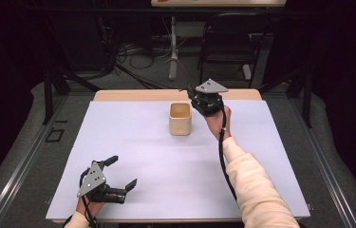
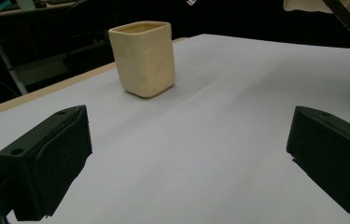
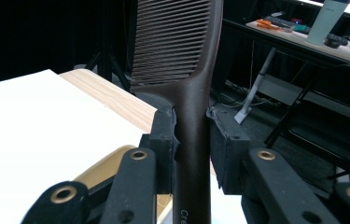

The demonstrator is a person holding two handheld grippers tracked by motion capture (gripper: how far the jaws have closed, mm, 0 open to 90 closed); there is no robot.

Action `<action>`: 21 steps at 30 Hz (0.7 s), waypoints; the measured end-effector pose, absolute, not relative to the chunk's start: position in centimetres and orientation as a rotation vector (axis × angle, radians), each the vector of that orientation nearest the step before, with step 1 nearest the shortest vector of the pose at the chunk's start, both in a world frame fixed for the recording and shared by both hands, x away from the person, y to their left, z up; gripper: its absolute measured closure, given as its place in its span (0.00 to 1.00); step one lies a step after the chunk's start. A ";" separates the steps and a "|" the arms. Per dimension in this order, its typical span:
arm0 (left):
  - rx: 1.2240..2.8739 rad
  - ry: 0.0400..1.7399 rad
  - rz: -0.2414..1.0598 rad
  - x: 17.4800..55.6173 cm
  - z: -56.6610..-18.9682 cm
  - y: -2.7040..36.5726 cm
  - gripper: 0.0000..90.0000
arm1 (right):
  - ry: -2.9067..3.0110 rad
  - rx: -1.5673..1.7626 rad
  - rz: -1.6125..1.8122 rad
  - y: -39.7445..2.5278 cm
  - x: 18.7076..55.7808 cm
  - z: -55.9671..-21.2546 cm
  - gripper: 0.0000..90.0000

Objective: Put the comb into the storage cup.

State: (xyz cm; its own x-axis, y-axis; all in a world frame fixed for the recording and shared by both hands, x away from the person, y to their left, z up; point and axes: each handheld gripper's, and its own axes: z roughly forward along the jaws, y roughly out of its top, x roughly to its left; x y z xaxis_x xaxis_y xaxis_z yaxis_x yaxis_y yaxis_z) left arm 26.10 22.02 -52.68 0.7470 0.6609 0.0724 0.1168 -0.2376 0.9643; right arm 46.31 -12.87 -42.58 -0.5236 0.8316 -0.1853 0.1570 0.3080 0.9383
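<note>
Right gripper [image 3: 191,140] clamps a dark comb [image 3: 182,56], tip cropped, beside the cream cup [image 1: 180,118]; left gripper [image 1: 118,173] jaws spread wide, empty.

High and left views share cup [image 1: 180,118]

A wooden desk [image 1: 118,95] is covered almost wholly by a white sheet [image 1: 142,161], leaving a strip of bare wood along the 12 o'clock edge. On the sheet stands a cream square-sided cup [image 1: 180,118], upright, toward 12 o'clock from the sheet's middle. The left gripper [image 1: 118,175] rests low over the sheet at 7 o'clock.
</note>
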 end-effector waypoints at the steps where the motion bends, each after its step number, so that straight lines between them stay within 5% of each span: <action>1: 1.764 0.612 0.573 26.1 -52.7 22.0 0.00 | 1.883 0.874 1.250 -12.8 46.4 -42.6 0.80; 21: 1.766 0.610 0.572 26.1 -52.7 22.0 0.00 | 1.864 0.847 1.266 -11.5 47.2 -42.5 0.80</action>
State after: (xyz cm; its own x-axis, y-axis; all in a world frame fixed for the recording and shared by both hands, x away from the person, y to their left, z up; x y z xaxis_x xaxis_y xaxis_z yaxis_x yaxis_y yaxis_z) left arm 26.10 22.01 -52.68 0.7484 0.6591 0.0743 0.1157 -0.2401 0.9638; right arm 47.25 -11.53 -42.48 -0.5264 0.8272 -0.1965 0.1222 0.3024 0.9453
